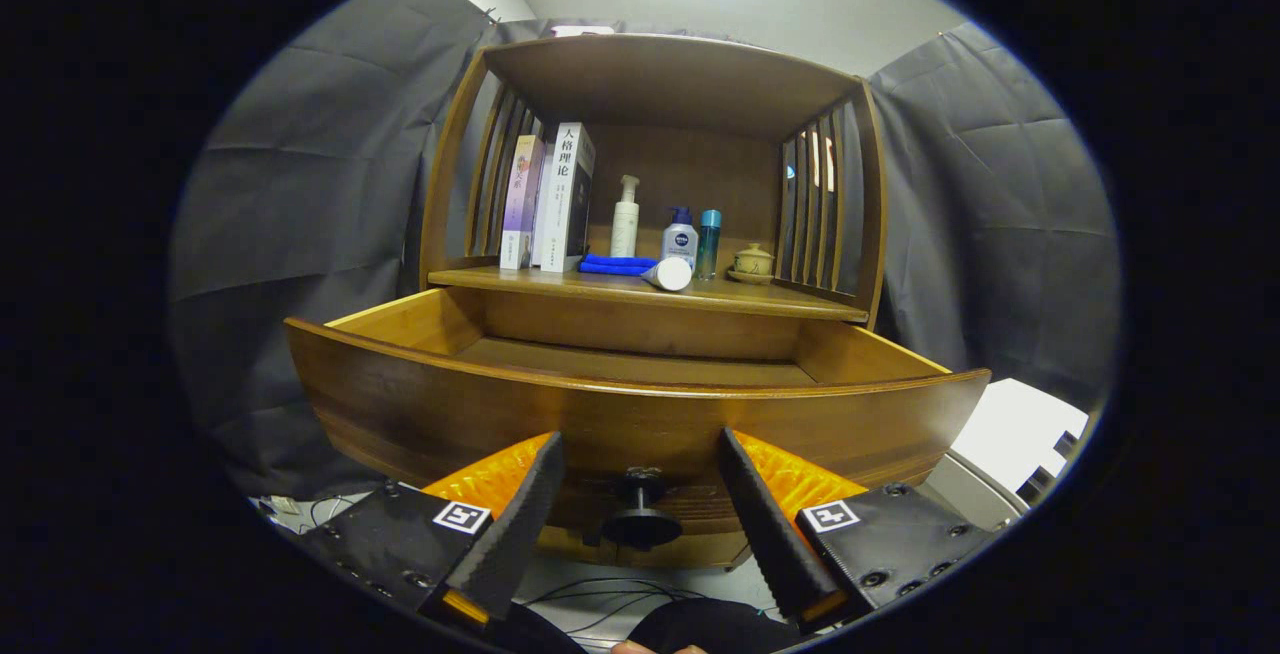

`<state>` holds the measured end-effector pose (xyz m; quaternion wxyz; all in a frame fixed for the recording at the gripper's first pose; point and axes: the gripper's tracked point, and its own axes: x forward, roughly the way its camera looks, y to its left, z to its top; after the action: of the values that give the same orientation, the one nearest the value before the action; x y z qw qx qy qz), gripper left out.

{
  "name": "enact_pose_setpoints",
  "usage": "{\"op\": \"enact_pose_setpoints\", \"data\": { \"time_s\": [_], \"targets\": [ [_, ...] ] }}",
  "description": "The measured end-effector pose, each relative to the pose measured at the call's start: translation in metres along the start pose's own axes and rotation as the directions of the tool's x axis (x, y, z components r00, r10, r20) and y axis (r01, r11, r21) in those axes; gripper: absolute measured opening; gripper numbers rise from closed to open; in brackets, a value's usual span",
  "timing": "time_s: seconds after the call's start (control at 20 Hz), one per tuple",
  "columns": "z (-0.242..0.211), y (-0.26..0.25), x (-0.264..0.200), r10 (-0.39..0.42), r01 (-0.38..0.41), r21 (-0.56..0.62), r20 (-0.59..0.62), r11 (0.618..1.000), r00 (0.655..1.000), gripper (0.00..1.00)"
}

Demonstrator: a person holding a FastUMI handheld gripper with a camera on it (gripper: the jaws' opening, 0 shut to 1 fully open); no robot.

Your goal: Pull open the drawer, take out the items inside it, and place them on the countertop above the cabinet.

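The gripper [640, 459] hangs level before the cabinet, its fingers spread wide and holding nothing. Between them, at 6 o'clock from the drawer's centre, sits the small dark round knob [640, 514], untouched. Just beyond, the curved brown wooden drawer [640, 409] stands pulled well out; as far as its visible floor shows, nothing lies inside. At 12 o'clock beyond it, the wooden countertop [800, 304] carries a white tube [668, 274], bottles and books, so the task looks nearly finished.

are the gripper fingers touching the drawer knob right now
Apart. The gripper view shows the gripper open, with the drawer knob between its fingers and a clear gap on each side.
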<state>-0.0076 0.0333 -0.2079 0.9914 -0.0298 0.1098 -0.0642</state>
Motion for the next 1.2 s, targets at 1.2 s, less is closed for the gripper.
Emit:
{"op": "enact_pose_setpoints", "data": {
  "time_s": [1.2],
  "targets": [
    [0.03,0.005,0.104,-0.025,0.024,0.046,0.019,0.999,1.0,0.97]
  ]
}}
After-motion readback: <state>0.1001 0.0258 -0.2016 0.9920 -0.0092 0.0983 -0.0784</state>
